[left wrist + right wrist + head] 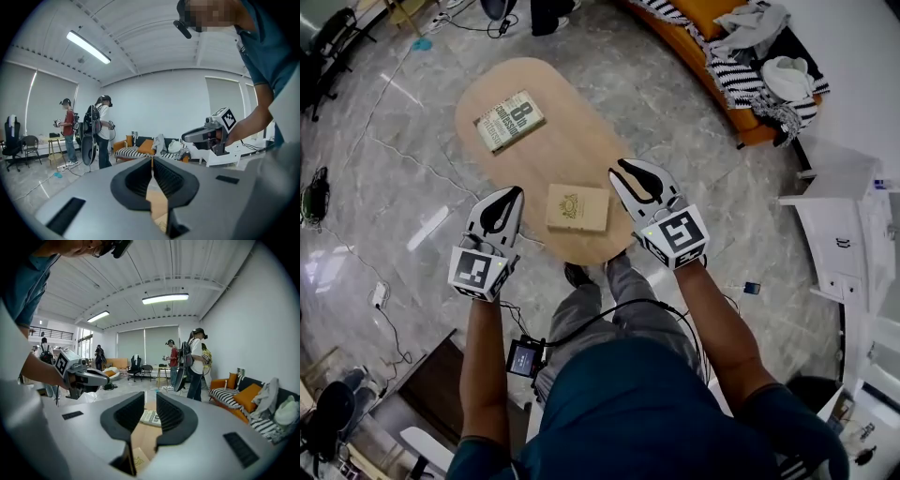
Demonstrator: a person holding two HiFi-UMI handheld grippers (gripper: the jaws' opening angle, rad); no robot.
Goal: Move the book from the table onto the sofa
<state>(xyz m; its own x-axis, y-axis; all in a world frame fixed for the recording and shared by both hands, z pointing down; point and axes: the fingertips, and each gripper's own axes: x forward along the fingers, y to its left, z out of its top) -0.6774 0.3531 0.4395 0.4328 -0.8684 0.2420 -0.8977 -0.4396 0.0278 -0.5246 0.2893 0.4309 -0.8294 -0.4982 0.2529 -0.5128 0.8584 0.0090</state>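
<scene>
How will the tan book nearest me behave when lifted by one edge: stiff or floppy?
Probably stiff: the tan book looks thick with squared edges. Lying flat on the table, it should not roll. Its plain cover may slip.

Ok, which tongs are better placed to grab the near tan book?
Right, probably. The right tongs stand open beside the tan book, on the sofa side; the left tongs are shut.

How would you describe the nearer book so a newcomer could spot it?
Find the oval wooden table on the grey floor. The tan book lies at its near end. Unlike the boldly lettered far book, its cover shows only a small gold emblem.
</scene>
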